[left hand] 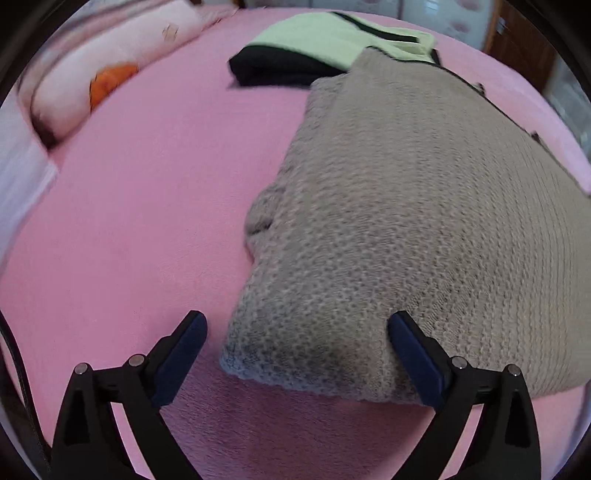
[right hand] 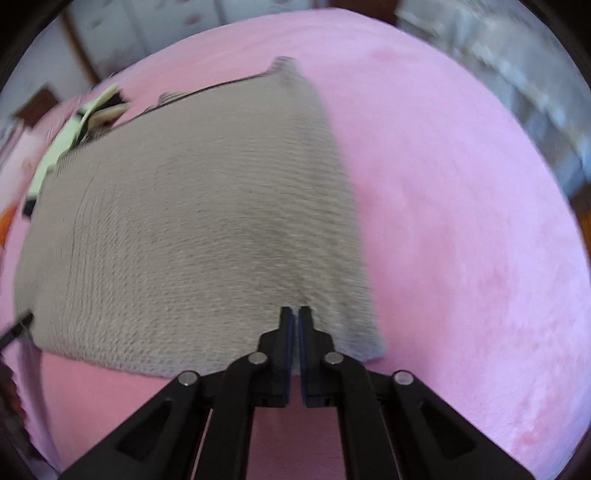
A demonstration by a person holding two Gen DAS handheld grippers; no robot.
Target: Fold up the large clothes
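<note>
Coarse, matt grey knit sweater (left hand: 406, 221) lies on a soft, fuzzy pink fleece bedcover (left hand: 147, 221).

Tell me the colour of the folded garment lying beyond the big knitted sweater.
Pale green with black trim, resting on something black; the left wrist view shows it best.

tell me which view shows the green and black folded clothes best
The left wrist view: the green and black folded clothes lie in plain sight on the pink bed cover beyond the grey knit sweater. The right wrist view shows only a blurred sliver of them at the left edge, behind the sweater.
</note>
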